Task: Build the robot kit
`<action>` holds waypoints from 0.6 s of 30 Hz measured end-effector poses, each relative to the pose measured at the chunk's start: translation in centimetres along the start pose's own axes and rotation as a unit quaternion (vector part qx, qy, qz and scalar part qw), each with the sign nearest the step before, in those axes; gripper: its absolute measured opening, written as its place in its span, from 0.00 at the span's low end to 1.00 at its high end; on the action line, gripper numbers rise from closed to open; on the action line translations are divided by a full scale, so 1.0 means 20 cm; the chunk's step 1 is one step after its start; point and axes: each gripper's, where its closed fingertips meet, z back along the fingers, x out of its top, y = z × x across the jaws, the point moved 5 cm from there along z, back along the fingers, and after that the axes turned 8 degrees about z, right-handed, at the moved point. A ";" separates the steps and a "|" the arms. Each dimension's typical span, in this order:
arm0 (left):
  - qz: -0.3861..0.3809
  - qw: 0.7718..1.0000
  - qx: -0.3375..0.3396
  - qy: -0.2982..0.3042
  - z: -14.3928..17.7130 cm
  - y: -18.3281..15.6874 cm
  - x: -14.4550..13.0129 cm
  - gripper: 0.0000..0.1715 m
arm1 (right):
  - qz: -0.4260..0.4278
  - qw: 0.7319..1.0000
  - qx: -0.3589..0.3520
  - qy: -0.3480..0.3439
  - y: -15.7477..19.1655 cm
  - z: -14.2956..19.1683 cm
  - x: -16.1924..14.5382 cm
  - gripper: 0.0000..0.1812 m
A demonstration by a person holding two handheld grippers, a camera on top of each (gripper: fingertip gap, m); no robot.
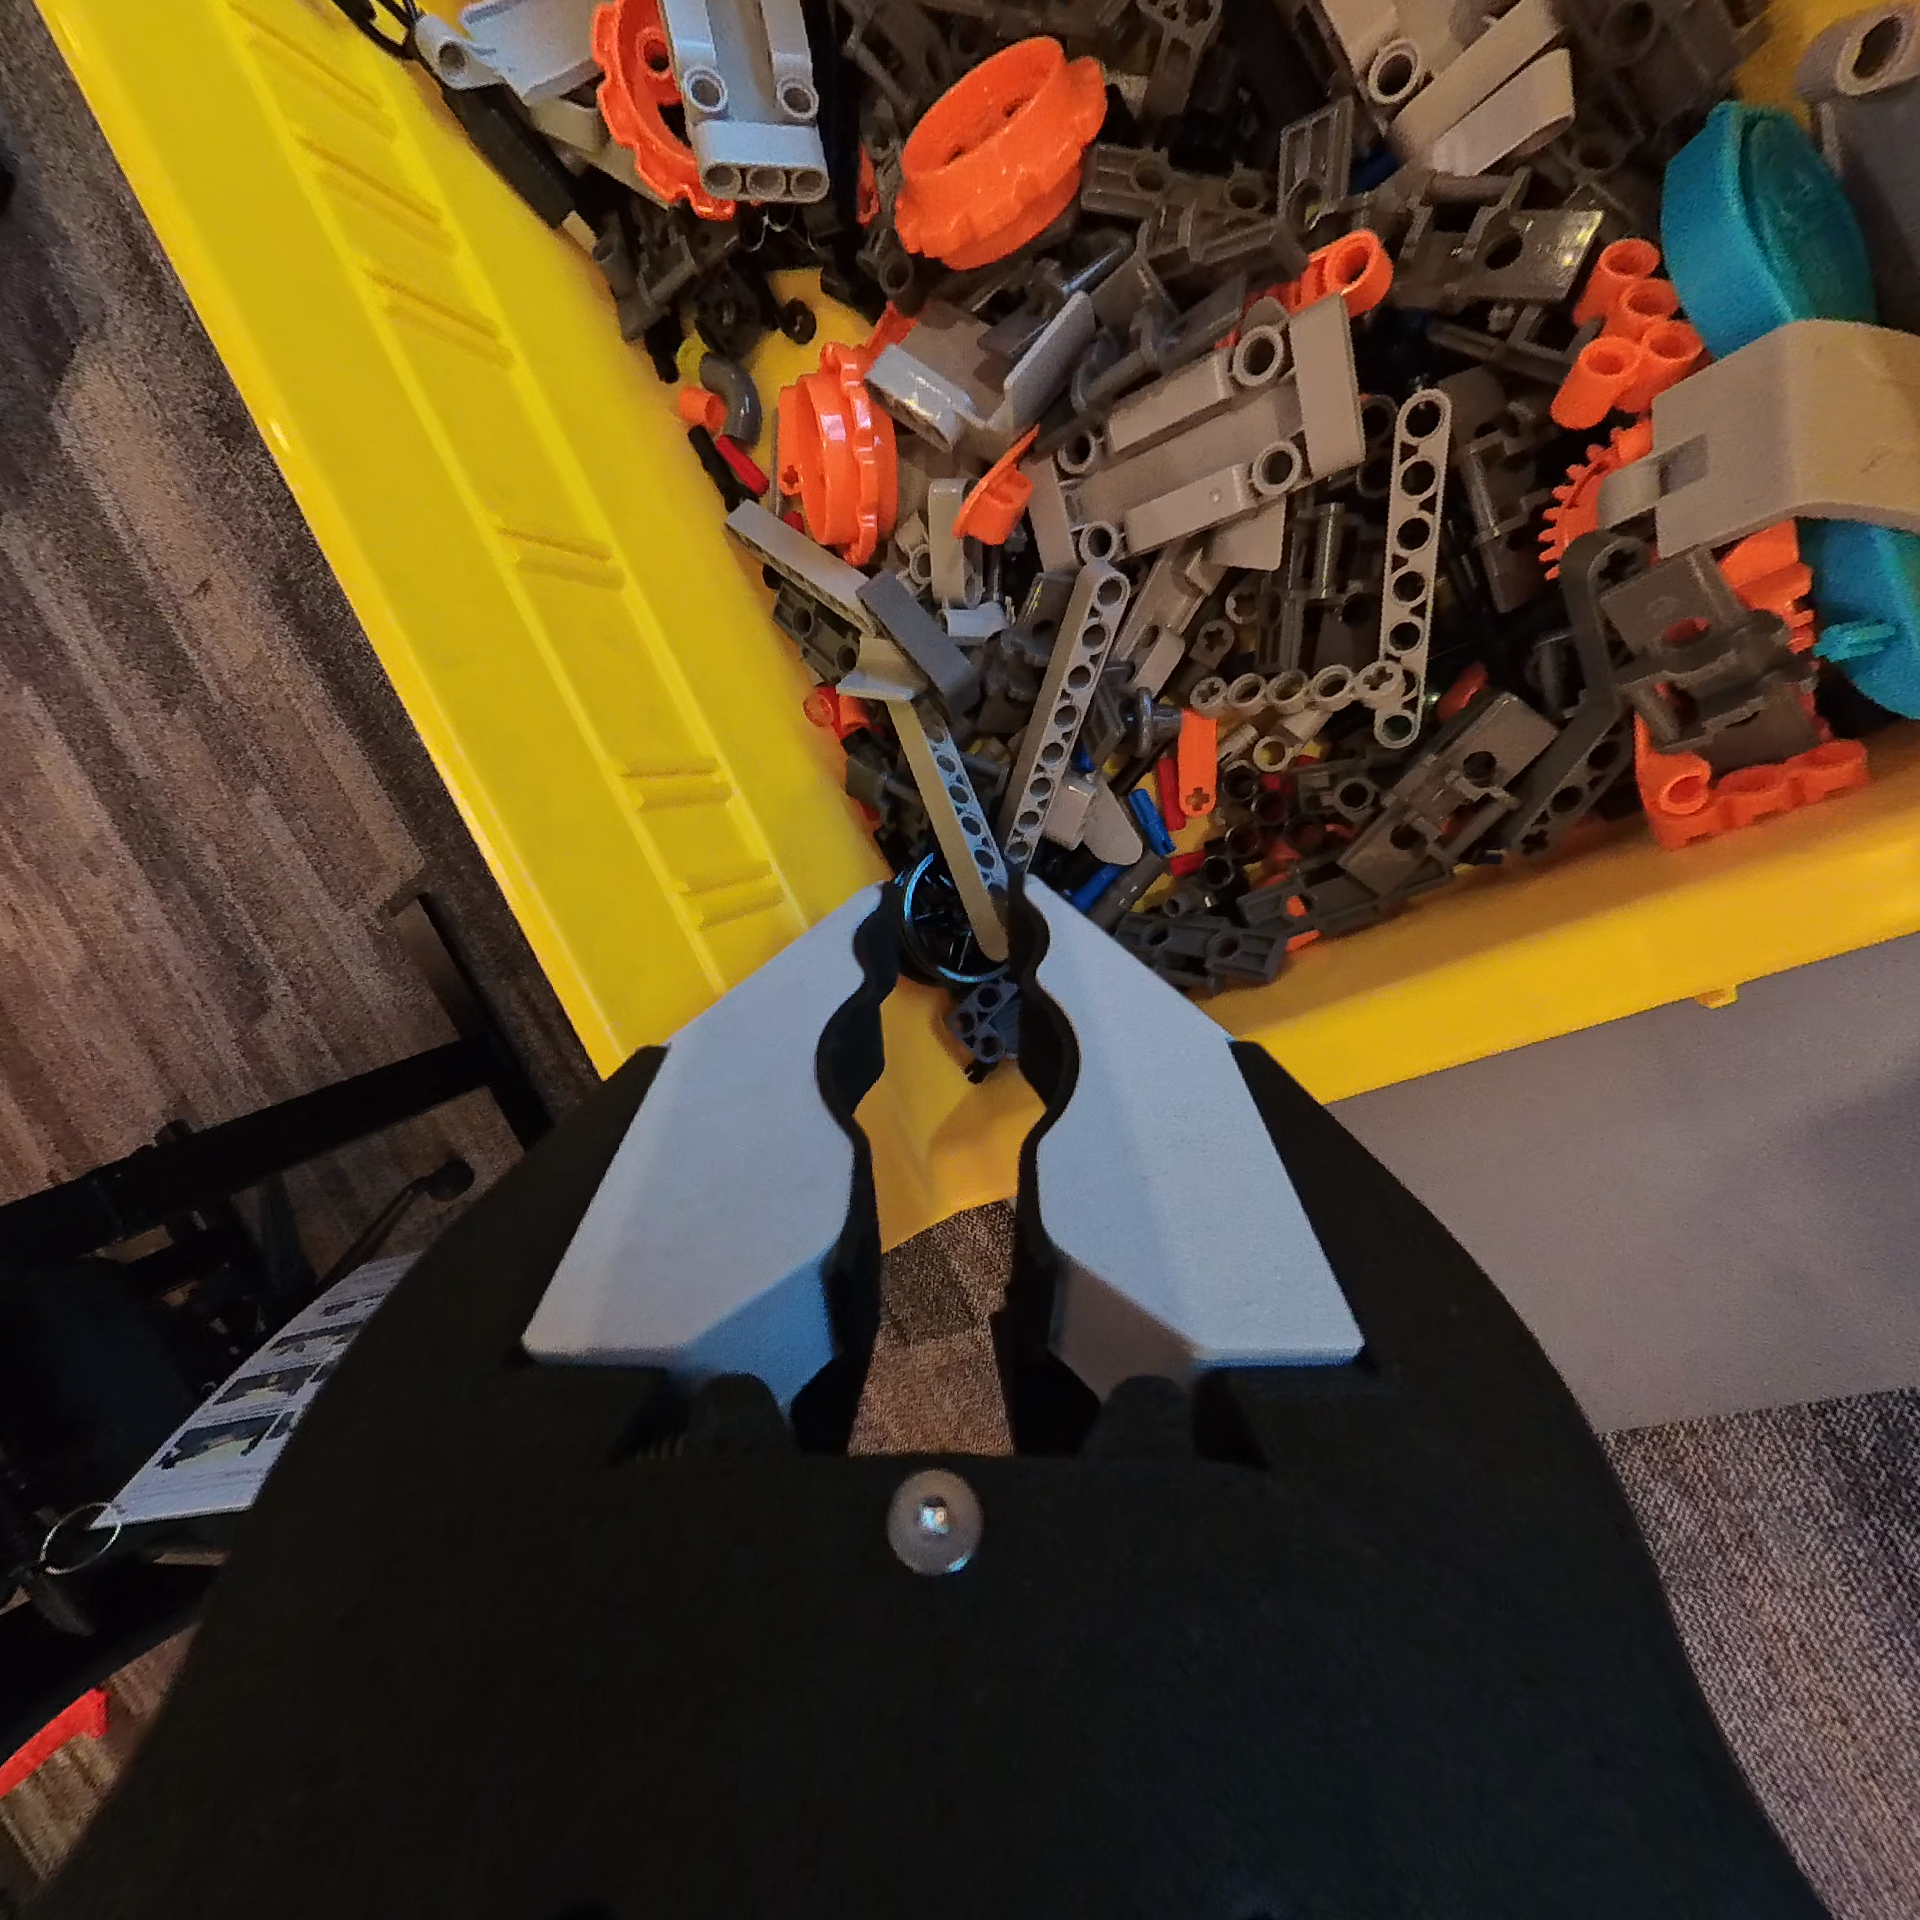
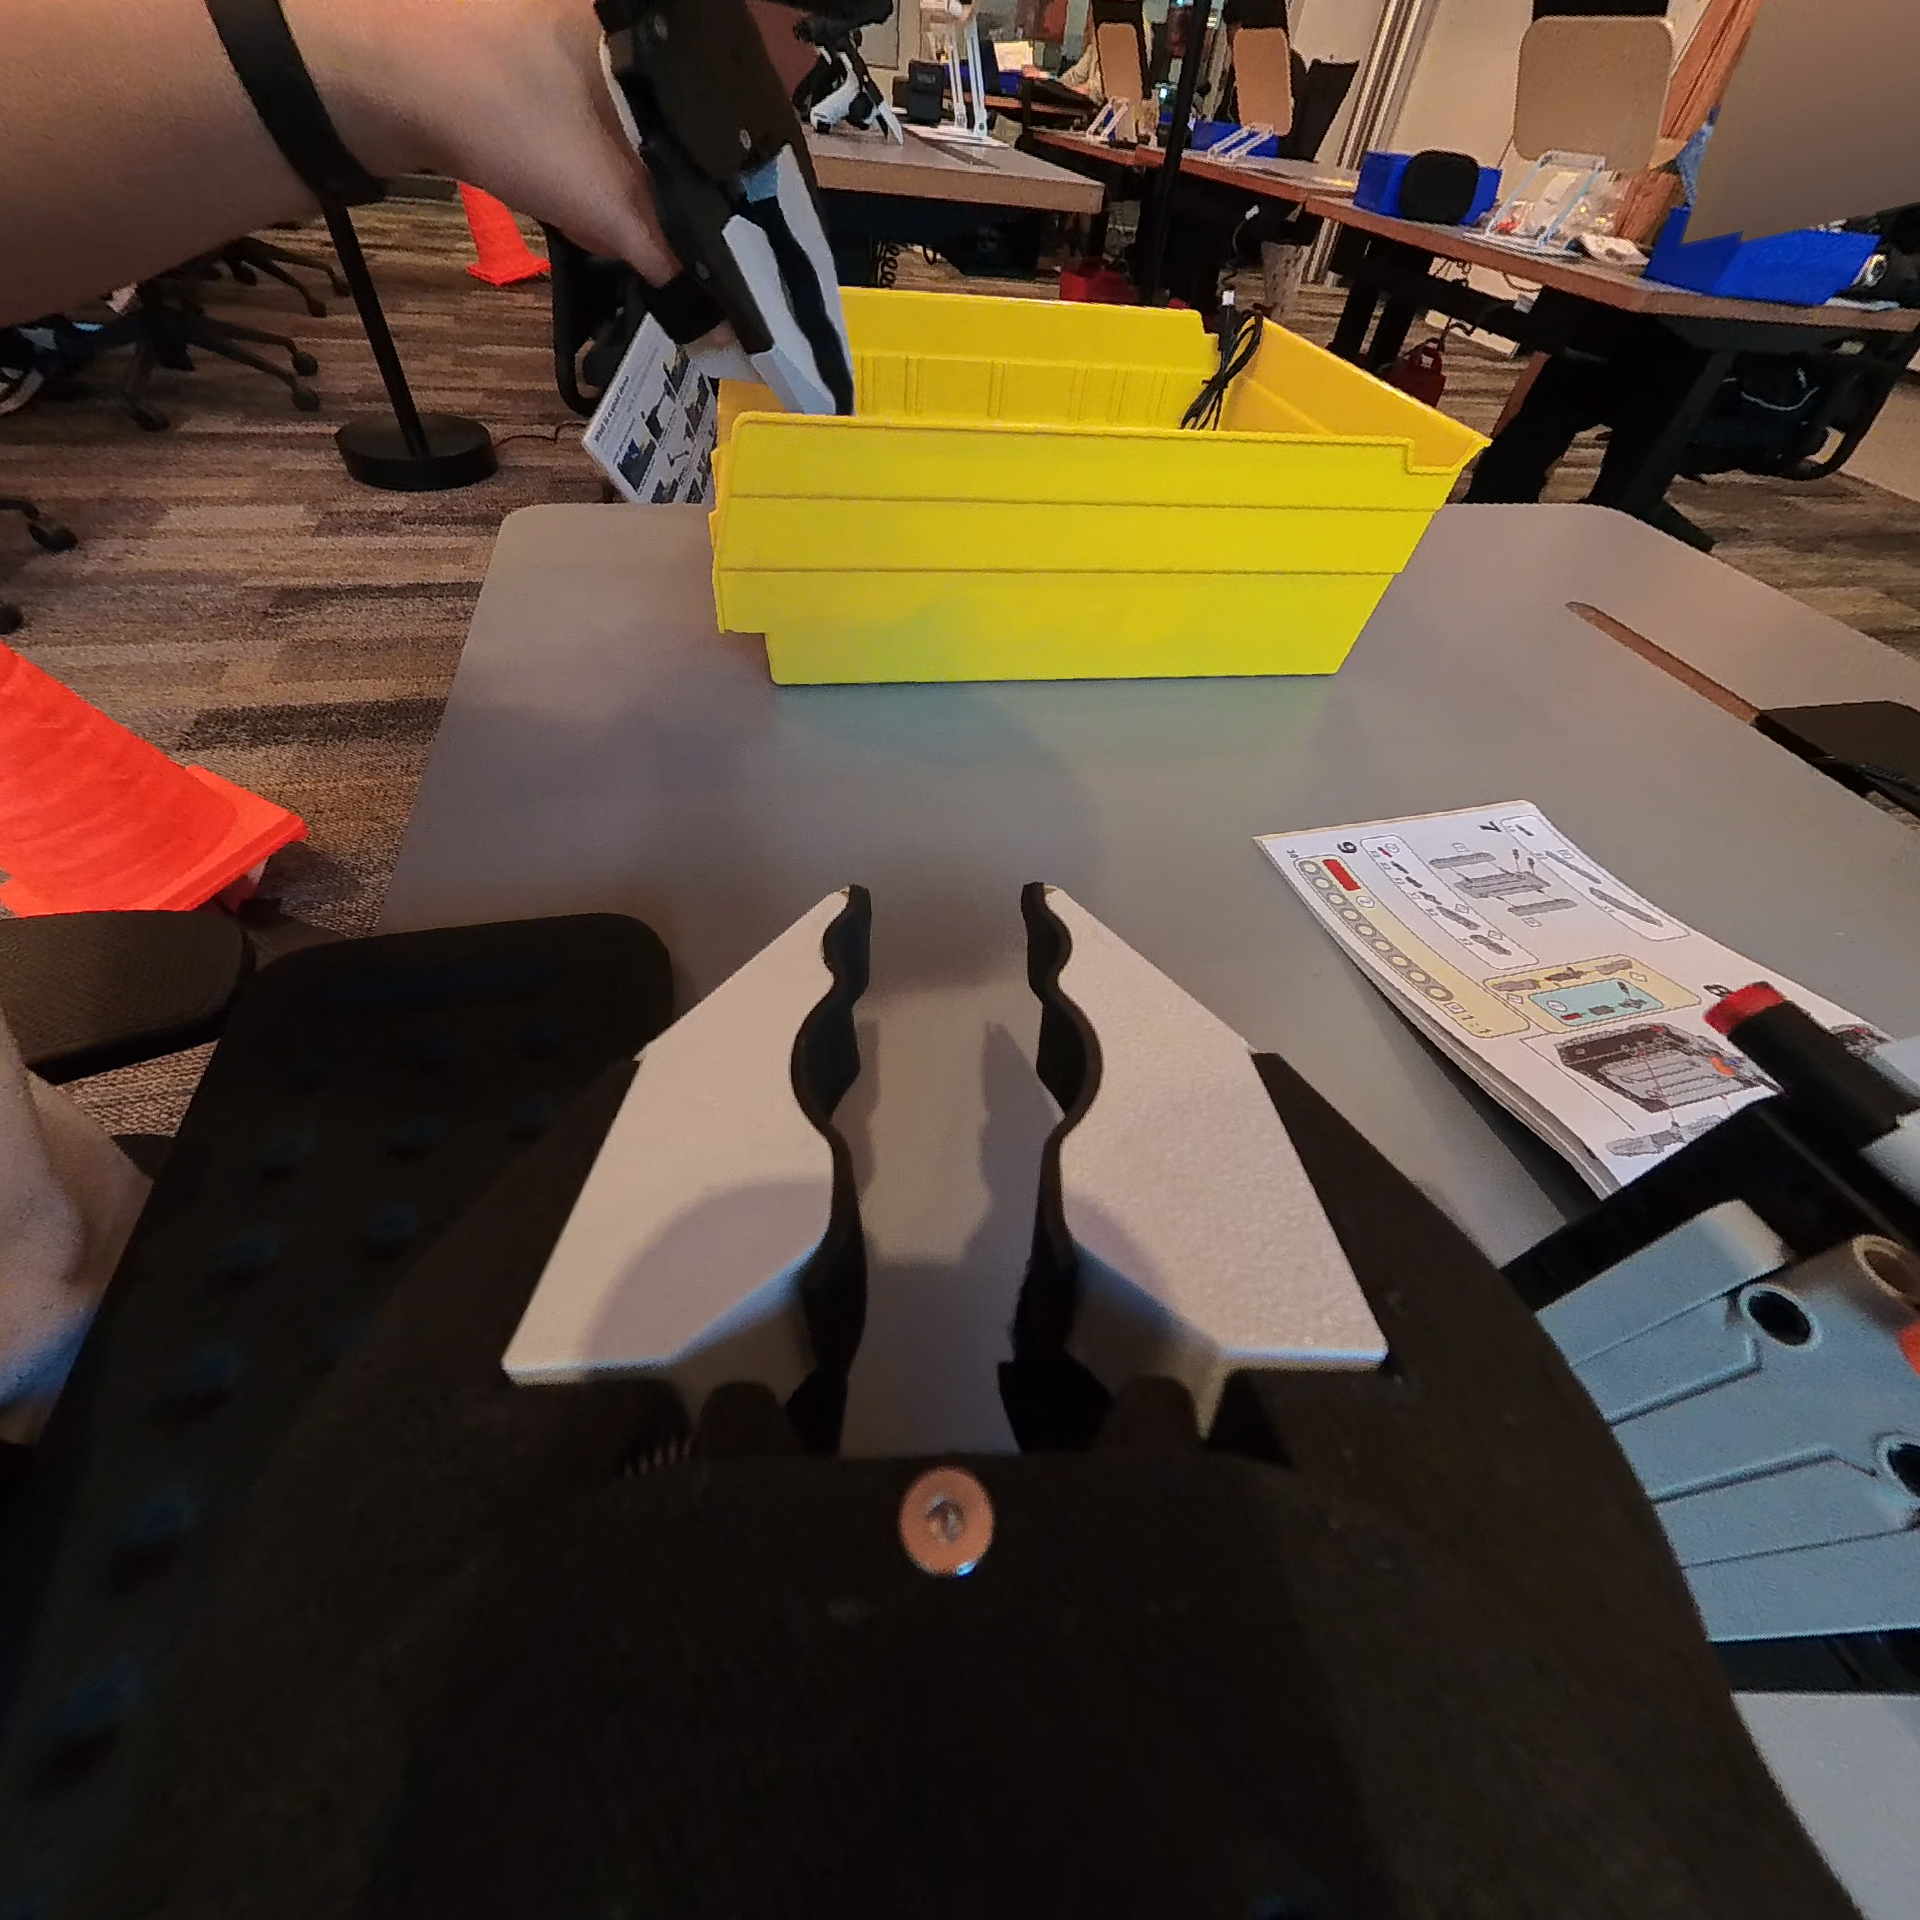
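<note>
My left gripper (image 1: 956, 909) hangs over the near corner of a yellow bin (image 1: 468, 468) heaped with grey, black and orange building pieces (image 1: 1247, 520). Its jaws are apart, and a thin light-grey holed beam (image 1: 956, 800) stands between the fingertips, close to the right pad. A small black wheel (image 1: 935, 951) lies just under the tips. The right wrist view shows this gripper (image 2: 821, 374) dipping into the bin's (image 2: 1039, 540) left corner. My right gripper (image 2: 945, 904) is open and empty, low over the grey table (image 2: 727, 748), well short of the bin.
An instruction booklet (image 2: 1558, 987) lies on the table at the right, with a partly built grey model (image 2: 1766, 1382) in front of it. A black cable (image 2: 1226, 374) hangs in the bin. Orange hubs (image 1: 997, 156) and teal tyres (image 1: 1756, 229) lie in the pile. An orange cone (image 2: 104, 810) stands on the floor. There is about 35 cm between the tips of the two grippers.
</note>
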 end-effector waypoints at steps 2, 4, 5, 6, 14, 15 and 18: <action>0.001 1.000 -0.006 -0.005 0.01 -0.01 0.02 0.10 | -0.001 1.000 0.001 -0.001 0.00 0.00 0.00 0.16; 0.004 1.000 -0.014 -0.015 0.03 -0.02 0.04 0.10 | -0.001 1.000 0.003 -0.001 0.00 0.00 0.00 0.16; 0.006 1.000 -0.018 -0.022 0.04 -0.02 0.06 0.10 | -0.001 1.000 0.004 -0.001 0.00 0.00 0.00 0.16; 0.010 0.999 -0.023 -0.028 0.06 -0.02 0.08 0.10 | -0.001 1.000 0.004 -0.002 0.01 0.00 0.01 0.16; 0.037 0.995 -0.043 -0.081 0.19 0.07 0.21 0.11 | -0.008 1.000 0.016 -0.002 0.02 -0.01 0.00 0.16; 0.036 0.995 -0.051 -0.082 0.19 0.06 0.21 0.11 | -0.008 1.000 0.015 -0.002 0.02 0.00 0.00 0.16; 0.041 0.991 -0.095 -0.090 0.18 0.01 0.21 0.11 | -0.009 1.000 0.013 -0.002 0.01 0.00 0.00 0.16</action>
